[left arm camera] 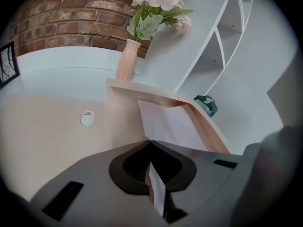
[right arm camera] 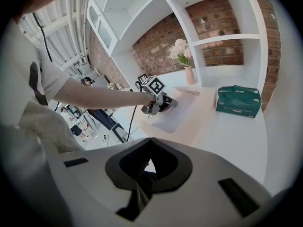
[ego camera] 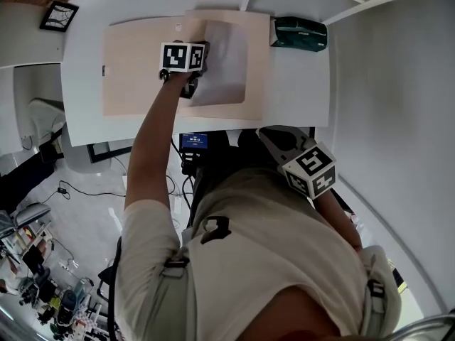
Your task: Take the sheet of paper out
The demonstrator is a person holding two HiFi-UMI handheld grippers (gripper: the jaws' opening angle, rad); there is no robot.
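Observation:
A beige folder [ego camera: 135, 69] lies open on the white table [ego camera: 298, 91], its right flap raised a little [left arm camera: 189, 100]. A white sheet of paper [ego camera: 227, 62] rests inside it, on the right half. My left gripper [ego camera: 190, 84] is at the sheet's left edge, shut on it. In the left gripper view a strip of the sheet [left arm camera: 173, 124] runs back between the closed jaws of the left gripper [left arm camera: 150, 143]. My right gripper [ego camera: 274, 137] hangs short of the table's near edge, close to the person's body, shut with nothing in it [right arm camera: 149, 143].
A dark green box [ego camera: 298, 33] sits at the table's far right, beside the folder. A pink vase of flowers [left arm camera: 126, 60] stands behind the folder against the brick wall. White shelves [right arm camera: 222, 37] rise at the right. A framed picture [ego camera: 58, 16] lies far left.

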